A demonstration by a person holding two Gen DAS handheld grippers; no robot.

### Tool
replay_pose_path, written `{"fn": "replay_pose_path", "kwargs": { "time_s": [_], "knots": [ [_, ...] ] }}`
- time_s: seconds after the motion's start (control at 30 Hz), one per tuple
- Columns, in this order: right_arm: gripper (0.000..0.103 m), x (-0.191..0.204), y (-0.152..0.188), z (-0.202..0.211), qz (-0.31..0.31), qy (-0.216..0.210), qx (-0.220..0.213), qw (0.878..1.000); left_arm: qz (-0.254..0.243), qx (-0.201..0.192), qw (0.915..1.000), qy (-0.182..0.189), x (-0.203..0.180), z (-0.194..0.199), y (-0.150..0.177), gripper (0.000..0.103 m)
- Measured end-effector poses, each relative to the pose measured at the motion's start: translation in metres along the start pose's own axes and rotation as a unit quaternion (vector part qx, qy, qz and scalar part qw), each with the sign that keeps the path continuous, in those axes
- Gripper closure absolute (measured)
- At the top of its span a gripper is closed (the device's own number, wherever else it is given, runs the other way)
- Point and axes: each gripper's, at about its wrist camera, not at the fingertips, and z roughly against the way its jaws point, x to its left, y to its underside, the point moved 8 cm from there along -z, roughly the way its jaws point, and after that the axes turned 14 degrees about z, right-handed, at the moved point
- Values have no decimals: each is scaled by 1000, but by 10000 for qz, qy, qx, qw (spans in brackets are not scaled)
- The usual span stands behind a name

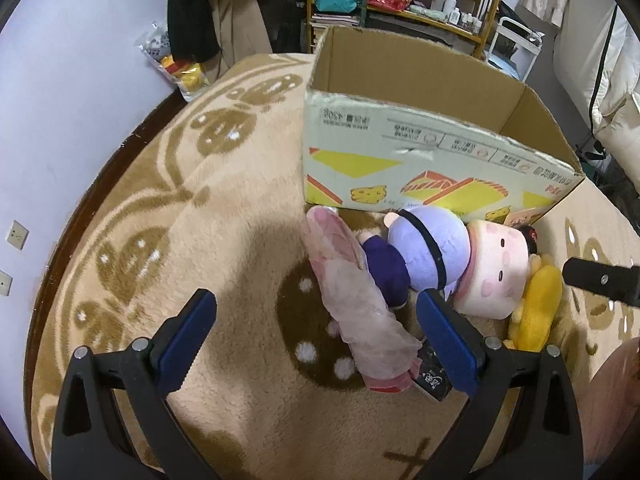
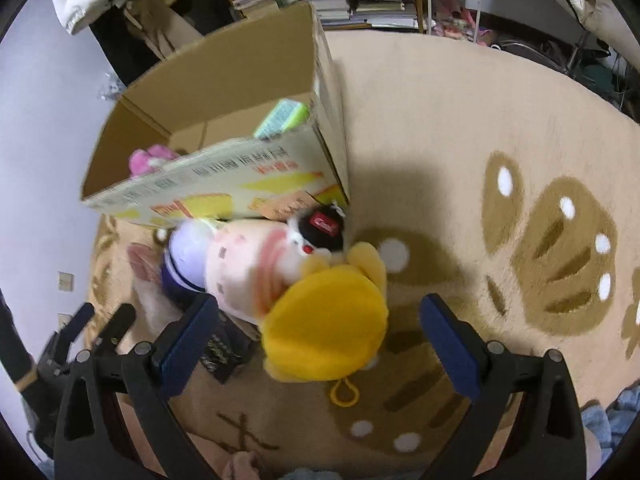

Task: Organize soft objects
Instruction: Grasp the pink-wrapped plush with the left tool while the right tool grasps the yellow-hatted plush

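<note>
Left wrist view: the left gripper [image 1: 316, 312] is at the bottom of the frame. Its two blue fingers [image 1: 188, 336] stand wide apart and grasp nothing. Between them, in the middle, lies a long pink toy in a clear wrap [image 1: 352, 300] on the tan rug [image 1: 200, 240]. It is tilted, and its low end rests by a small dark box [image 1: 434, 380]. Just to its right lies a purple doll [image 1: 424, 252]. The doll touches a pale pink plush with a face [image 1: 496, 272]. A yellow plush [image 1: 536, 308] lies at the right, touching the pink one. Above the toys stands an open cardboard box [image 1: 400, 160], in the upper middle. At the right edge a black part of the right gripper [image 1: 600, 280] pokes in.

Right wrist view: the right gripper [image 2: 316, 316] is at the bottom, its claw wide open and empty. The yellow plush [image 2: 328, 324] lies between the fingers, nearer the left one, but the pads do not press on it. Behind it, toward the middle left, lie the pale pink plush [image 2: 240, 264] and the purple doll [image 2: 184, 256]. A small black-and-white toy [image 2: 320, 228] sits just above them. The cardboard box [image 2: 224, 92] is in the upper left. Inside it are a bright pink toy [image 2: 150, 160] and a green pack [image 2: 282, 118].
</note>
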Motion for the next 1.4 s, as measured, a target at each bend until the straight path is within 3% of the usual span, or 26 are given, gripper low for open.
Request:
{"fn": "replay_pose_path", "kwargs": {
  "time_s": [0.47,0.83,0.9,0.93,1.03,1.23,1.4],
  "knots": [
    [0,-15,9,-34,-141,-25,392,9991,-67,399,9991,-109,-1,-40,9,4],
    [0,-7,16,-63,-166,-176,829,9963,-45,696,9976,56,-5,-61,17,4],
    [2,-6,17,-65,-194,-245,859,9958,-26,767,9970,75,-5,-66,19,12],
    [6,-4,17,-67,-215,-299,873,9955,-11,845,9964,73,-4,-69,21,20],
    [21,5,20,-73,-290,-580,898,9938,0,879,9961,-25,-2,-72,25,27],
    [24,17,16,-69,-25,-240,759,9968,187,758,9967,-213,8,-70,23,55],
    [24,17,17,-56,21,-24,628,9980,448,750,9961,-115,19,-64,22,66]
  ]
}}
